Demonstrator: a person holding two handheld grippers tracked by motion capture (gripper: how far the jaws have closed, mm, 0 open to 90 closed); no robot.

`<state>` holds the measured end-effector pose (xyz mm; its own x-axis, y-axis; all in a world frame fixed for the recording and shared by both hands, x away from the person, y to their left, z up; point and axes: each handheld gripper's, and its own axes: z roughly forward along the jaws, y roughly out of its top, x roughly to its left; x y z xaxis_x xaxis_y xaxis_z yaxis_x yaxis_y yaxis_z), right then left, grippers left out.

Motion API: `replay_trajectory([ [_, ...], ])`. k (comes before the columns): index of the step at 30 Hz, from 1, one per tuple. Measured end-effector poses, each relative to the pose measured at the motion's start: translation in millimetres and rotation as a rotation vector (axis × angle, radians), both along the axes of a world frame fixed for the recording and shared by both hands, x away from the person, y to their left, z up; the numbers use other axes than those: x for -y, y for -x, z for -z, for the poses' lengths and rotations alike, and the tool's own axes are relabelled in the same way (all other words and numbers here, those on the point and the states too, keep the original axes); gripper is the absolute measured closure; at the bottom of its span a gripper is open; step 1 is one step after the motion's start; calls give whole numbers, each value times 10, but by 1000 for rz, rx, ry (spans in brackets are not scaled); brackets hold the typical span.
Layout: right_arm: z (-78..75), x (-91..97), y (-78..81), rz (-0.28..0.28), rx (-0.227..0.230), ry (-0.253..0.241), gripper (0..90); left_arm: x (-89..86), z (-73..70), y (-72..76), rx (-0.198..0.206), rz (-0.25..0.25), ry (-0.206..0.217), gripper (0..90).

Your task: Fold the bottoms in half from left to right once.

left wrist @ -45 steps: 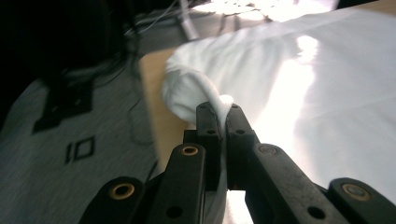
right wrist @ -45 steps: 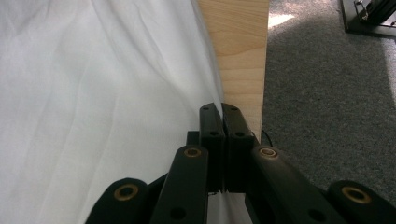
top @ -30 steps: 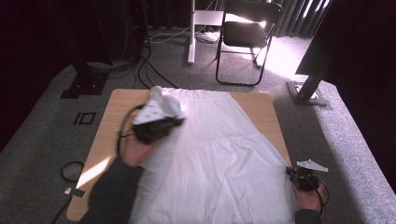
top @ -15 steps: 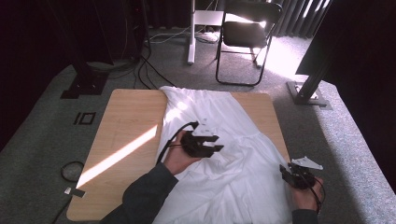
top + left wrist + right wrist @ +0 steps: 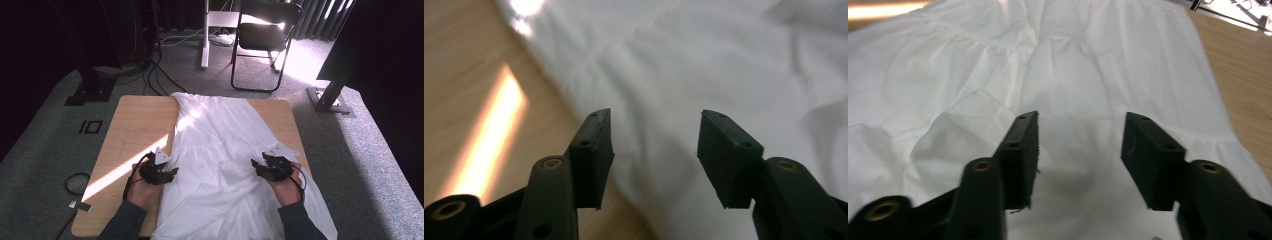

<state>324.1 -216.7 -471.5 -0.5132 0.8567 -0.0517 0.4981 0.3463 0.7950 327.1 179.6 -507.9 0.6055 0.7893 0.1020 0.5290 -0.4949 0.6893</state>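
- Wooden table (image 5: 135, 125): light top, rounded corners, bare to the left of the left gripper's jaws, crossed there by a strip of sunlight.
- White garment (image 5: 220, 145): lies spread flat on the table from far edge to near edge, gathered seams across it; cloth sits under and ahead of both pairs of jaws.

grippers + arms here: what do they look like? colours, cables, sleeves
Both are black handheld units. The left gripper and right gripper each carry a pale grey three-cornered plate on top and trail a black cable. Each has two blocky black jaws with flat rubbery pads, brass-coloured pivot bushings and small screw holes. The person wears dark grey sleeves.
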Motion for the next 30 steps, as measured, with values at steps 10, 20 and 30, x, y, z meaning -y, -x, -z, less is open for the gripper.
replay_trajectory([
  [10, 318, -53, -208, -9, -193, 110, 864, -121, 244, 79, -75, -47, 51, 299],
  [20, -396, 276, 11, 34, 39, 21, 878, -94, 267, 72, -104, -41, 134, 288],
  [30, -576, 322, -16, 45, 87, 4, 878, 244, 358, 123, -91, 82, 53, 752],
])
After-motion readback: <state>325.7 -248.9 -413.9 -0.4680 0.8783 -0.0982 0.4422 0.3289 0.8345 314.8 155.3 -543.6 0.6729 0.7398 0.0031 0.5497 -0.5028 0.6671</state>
